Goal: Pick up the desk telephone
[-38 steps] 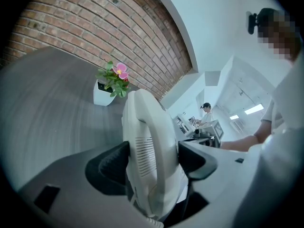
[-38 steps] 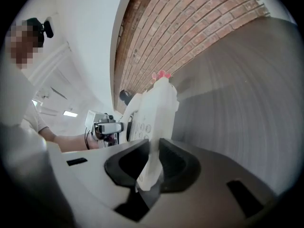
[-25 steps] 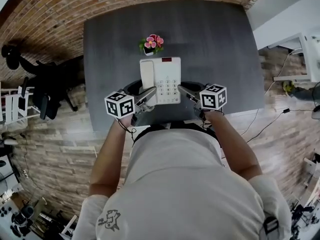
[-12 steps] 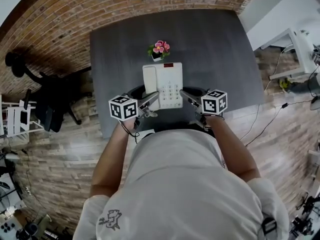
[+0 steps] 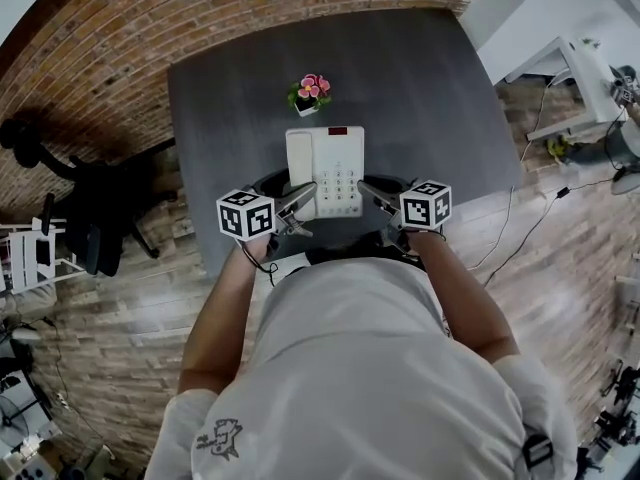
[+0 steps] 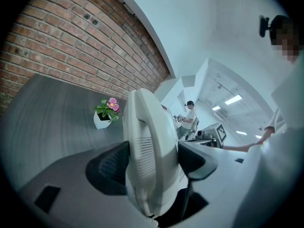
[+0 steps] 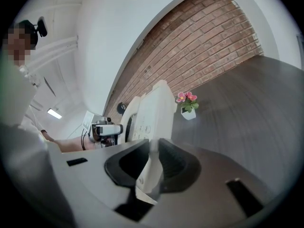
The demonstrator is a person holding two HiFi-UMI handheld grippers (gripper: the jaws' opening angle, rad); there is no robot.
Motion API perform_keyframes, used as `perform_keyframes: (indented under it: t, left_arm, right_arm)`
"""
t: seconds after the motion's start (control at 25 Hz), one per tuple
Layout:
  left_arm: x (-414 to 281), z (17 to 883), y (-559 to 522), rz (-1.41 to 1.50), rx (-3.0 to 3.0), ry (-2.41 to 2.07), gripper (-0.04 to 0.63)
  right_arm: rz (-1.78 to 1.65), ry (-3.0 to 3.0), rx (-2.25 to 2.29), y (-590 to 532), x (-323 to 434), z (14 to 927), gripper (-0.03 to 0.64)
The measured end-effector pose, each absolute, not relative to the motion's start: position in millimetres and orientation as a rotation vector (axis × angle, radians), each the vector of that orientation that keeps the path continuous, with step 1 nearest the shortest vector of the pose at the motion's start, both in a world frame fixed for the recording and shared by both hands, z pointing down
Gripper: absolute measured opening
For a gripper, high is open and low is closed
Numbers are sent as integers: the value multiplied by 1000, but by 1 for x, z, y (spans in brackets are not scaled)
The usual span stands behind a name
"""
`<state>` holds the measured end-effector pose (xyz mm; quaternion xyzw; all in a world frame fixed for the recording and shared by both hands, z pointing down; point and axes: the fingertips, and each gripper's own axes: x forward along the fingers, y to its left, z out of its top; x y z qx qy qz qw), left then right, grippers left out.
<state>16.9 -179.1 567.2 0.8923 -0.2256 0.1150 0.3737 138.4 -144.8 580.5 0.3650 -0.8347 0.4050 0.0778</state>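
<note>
Head view, desk telephone: the white desk telephone (image 5: 325,171) is lying at the near middle of the dark grey surface (image 5: 430,88), with its handset (image 5: 298,166) along the left side and its keypad (image 5: 341,180) facing up, caught between the two tongs.
Head view, left tongs: the left tongs (image 5: 305,196) are reaching in from the left and gripping the handset side near the front corner.
Head view, right tongs: the right tongs (image 5: 368,188) are gripping the telephone's right edge, about level with the left ones.
Head view, lift: the telephone may be hanging just clear of the surface, but from above I cannot tell.
Head view, surroundings: a small flower pot (image 5: 309,93) with pink blooms is standing beyond the telephone, apart from it; a black office chair (image 5: 95,213) is standing on the floor to the left of the surface.
Left gripper view, tongs: the jaws are standing wide apart, and both dark pads are pressing on the handset side of the telephone (image 6: 152,141), which is filling the gap.
Left gripper view, background: the flower pot is showing left of the telephone, in front of a brick wall (image 6: 71,46); a person (image 6: 190,120) is standing far off.
Right gripper view, tongs: the jaws are standing only a little apart, pinching the telephone's thin right edge between their pads.
Right gripper view, background: the keypad is facing left, the left tongs (image 7: 107,128) are showing beyond the telephone, and the flower pot is standing on the surface to its right.
</note>
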Motion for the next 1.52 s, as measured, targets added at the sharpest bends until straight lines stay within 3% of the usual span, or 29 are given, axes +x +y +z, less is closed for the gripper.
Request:
perform_keyframes:
  t: [0.48,0.76,1.52]
  left_arm:
    - [50,567,-166,281,2248,-673,336]
    - [114,583,-120,270,2202,-747,336]
    - [156,590,-55,244,2107,-855,335]
  right_arm:
    - [1209,-2525,988,-141,174,581,69]
    - [1211,-2536,893,-105,239,596,69]
    - [1256,-2519,733,-52,282,605,69]
